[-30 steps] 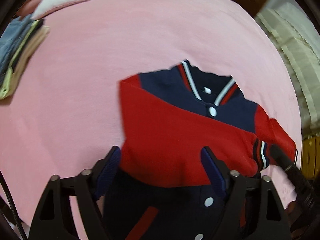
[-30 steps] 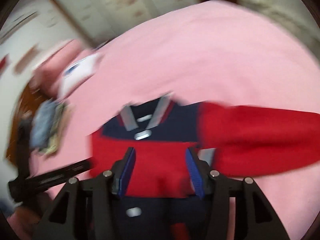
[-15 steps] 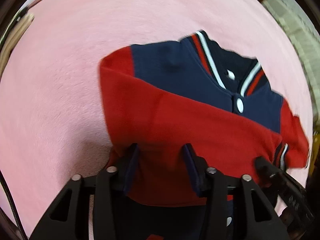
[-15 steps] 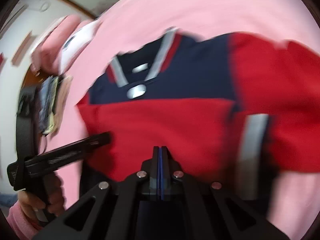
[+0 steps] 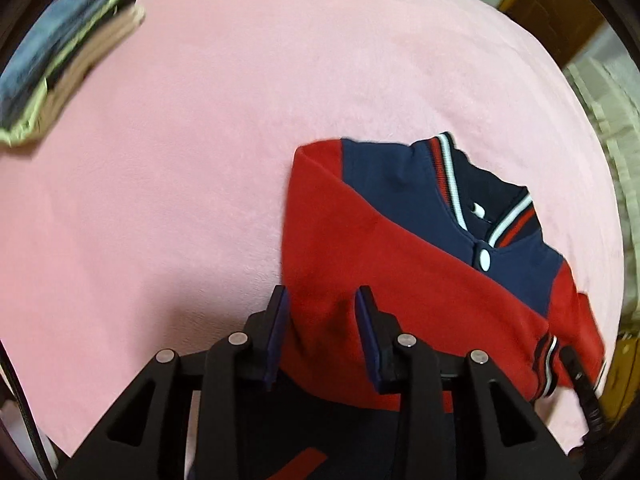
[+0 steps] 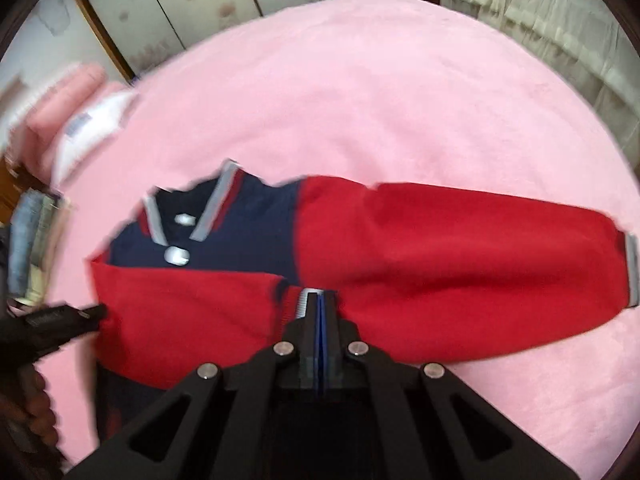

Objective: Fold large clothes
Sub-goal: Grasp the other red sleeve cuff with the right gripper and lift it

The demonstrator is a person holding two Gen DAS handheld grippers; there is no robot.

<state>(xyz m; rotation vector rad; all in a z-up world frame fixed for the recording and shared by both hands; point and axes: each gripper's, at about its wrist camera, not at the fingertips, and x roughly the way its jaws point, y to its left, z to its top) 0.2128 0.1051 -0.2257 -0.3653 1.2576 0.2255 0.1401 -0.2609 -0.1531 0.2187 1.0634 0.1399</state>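
Here the jacket (image 5: 400,272) lies on the pink blanket (image 5: 200,180). Left gripper (image 5: 320,312) gapes over its red sleeve; right gripper (image 6: 319,304) clamps the cuff. Only the right view shows the outstretched sleeve (image 6: 460,256).

A: What did you have under everything?

B: You had a bed covered by a pink fleece blanket (image 5: 224,128), smooth, filling most of both views.

A: What lay directly on it?

B: You had a red and navy jacket (image 5: 404,248) lying flat, collar away from you, one red sleeve (image 6: 460,248) stretched out sideways across the blanket. A stack of folded clothes (image 5: 60,64) sat well apart from the jacket at the far left edge. A white and pink pillow (image 6: 80,124) lay near that stack; it was blurred.
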